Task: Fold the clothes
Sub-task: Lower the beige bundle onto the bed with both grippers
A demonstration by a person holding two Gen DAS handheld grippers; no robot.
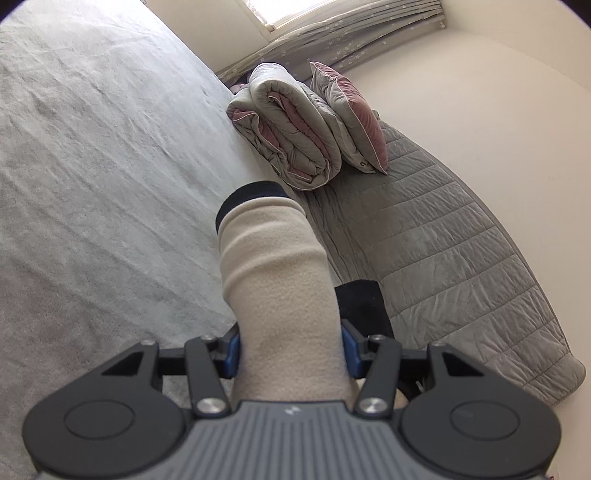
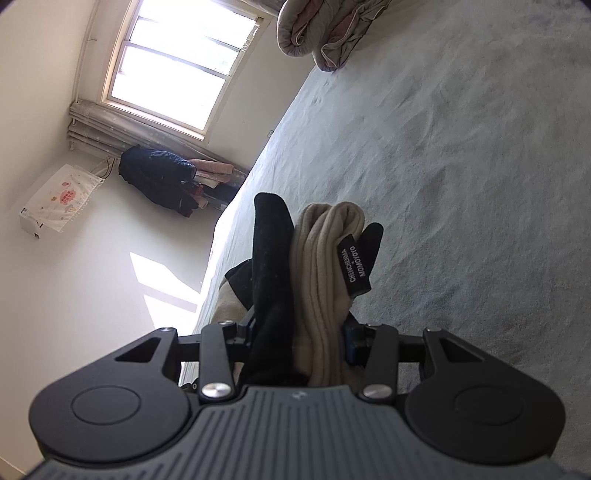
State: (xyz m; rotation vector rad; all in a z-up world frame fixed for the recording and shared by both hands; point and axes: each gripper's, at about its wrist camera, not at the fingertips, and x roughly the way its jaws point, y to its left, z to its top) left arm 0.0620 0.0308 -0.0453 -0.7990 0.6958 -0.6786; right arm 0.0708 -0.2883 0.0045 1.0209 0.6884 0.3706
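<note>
Left wrist view: bed [image 1: 92, 155] surface is wide and bare to the left, pale grey sheet, lots of room. Right side is taken by a grey quilted cover [image 1: 454, 251] running along the wall. Folded duvet [image 1: 291, 129] and a pink-faced pillow [image 1: 354, 114] stacked at the far end, under the curtain [image 1: 343, 33]. Left gripper [image 1: 291, 354] is clamped on the beige fleece garment [image 1: 273, 266], blue pads pressed into both sides; the fabric sticks out ahead, dark cuff at its tip, held above the bed.

Right wrist view: bed [image 2: 461, 166] fills the right half, its edge running diagonally; bare floor to the left. Window [image 2: 177, 62], a dark jacket [image 2: 155, 177] heaped below it, a white unit [image 2: 59, 199] on the wall. Duvet roll [image 2: 321, 29] at top. Right gripper [image 2: 299, 332] is clenched on a bunched fold of the same garment [image 2: 325, 266], beige plus black trim, label facing out, over the bed edge.
</note>
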